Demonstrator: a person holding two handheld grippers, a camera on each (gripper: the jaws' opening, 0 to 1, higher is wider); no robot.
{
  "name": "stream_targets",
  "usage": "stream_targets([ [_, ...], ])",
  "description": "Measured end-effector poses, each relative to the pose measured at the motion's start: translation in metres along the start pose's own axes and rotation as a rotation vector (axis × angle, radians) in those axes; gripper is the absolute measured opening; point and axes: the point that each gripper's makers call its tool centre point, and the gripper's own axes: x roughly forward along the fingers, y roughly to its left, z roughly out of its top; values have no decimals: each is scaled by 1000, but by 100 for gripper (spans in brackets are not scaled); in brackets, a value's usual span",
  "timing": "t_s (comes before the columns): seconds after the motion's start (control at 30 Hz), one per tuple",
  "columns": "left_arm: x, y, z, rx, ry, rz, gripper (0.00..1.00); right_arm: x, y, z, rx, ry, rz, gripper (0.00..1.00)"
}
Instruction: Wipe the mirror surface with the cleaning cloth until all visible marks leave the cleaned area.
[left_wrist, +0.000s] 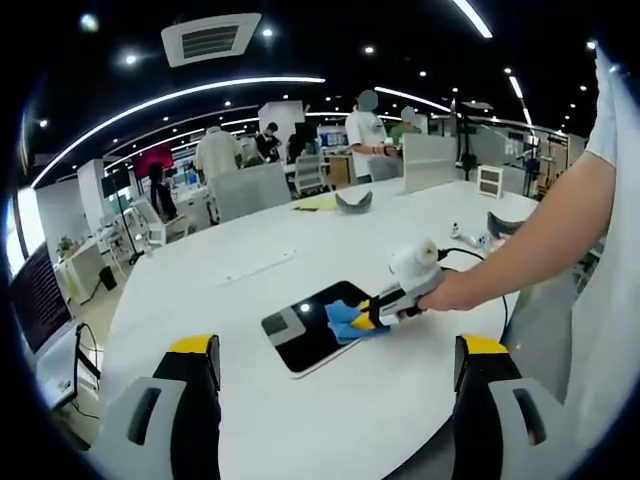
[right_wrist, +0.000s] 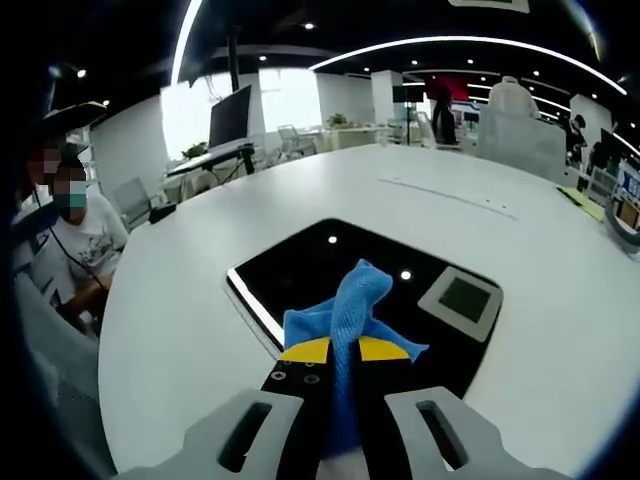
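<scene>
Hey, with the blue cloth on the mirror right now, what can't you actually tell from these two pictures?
- Marks on the dark rectangular mirror: right gripper view, ceiling-light reflections mask any smears.
- Mirror surface under the blue cleaning cloth: covered by cloth and the right hand-held gripper.
- Same mirror in left gripper view: too small to judge cleanliness.
- Small white items on the round white table: far edge, too small to identify.
- Left hand-held gripper: open, holding nothing.

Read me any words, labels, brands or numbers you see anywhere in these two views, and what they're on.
No readable text.
Blue cleaning cloth, flat dark rectangular mirror and round white table: no print visible.
Yellow-tipped right tool: no lettering seen.
Background office screens and signs: too small, blurred.
</scene>
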Motion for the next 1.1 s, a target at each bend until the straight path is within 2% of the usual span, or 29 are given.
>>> stream_targets([
  [0.2,1,1,-5,-2,11,-17,99,-1,1,0,0,0,1,3],
  [0.43,0,2,-8,-3,19,-36,99,-1,1,-1,33,-5,-31,3],
  [0.63,3,9,-9,4,14,-59,98,-2,7,-2,39,5,7,3],
  [0.8,3,17,-9,4,8,-77,98,-1,8,-2,45,15,-10,3],
  [1.1,1,31,-7,13,-1,-118,98,5,27,1,81,24,-25,3],
])
